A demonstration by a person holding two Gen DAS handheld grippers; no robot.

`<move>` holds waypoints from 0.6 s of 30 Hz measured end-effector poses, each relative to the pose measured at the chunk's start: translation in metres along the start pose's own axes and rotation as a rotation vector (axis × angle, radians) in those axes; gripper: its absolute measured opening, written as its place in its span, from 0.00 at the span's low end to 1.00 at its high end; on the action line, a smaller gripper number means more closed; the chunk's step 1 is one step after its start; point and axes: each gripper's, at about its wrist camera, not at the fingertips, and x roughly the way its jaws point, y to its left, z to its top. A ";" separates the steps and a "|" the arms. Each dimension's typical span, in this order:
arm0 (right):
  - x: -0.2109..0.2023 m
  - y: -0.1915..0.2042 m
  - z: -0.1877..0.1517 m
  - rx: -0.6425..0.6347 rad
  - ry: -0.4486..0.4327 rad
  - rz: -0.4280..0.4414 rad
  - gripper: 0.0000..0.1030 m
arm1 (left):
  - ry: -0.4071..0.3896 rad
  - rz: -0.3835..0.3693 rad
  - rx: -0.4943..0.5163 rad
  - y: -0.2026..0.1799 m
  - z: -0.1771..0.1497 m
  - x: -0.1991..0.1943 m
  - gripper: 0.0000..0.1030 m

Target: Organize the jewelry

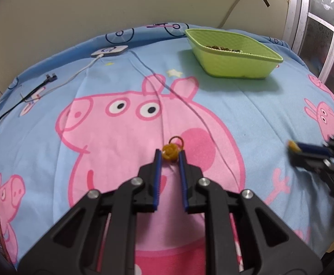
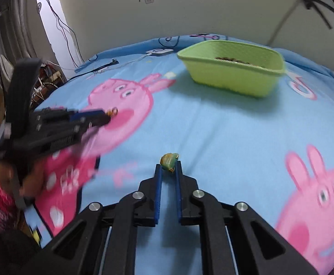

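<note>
Jewelry is mid-pickup over the bed [image 1: 247,119]: left claw [image 1: 169,154] clamped on an amber charm [image 1: 169,153], right claw [image 2: 168,163] clamped on a green-amber bead [image 2: 168,160], so the next move likely carries both to the green bin [image 1: 235,66].

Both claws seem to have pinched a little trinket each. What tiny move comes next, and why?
Probably lift both and carry them toward the green basket. The left gripper is shut on a yellow charm, the right gripper on a greenish charm, and the basket already holds small pieces.
</note>
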 end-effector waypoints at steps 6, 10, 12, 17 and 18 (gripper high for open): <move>-0.006 0.008 -0.012 -0.013 -0.035 -0.065 0.00 | -0.003 0.023 0.018 -0.002 0.000 0.000 0.14; -0.002 0.009 -0.011 -0.020 -0.038 -0.079 0.00 | -0.003 0.022 0.018 -0.002 0.000 0.000 0.14; -0.002 0.010 -0.012 -0.013 -0.040 -0.078 0.00 | -0.004 0.022 0.017 -0.002 0.000 0.000 0.14; 0.000 0.009 -0.011 0.024 -0.047 -0.033 0.00 | -0.003 0.018 0.013 -0.003 -0.001 0.000 0.14; 0.002 0.009 -0.009 0.038 -0.046 -0.007 0.00 | -0.003 0.019 0.013 -0.003 -0.001 0.000 0.14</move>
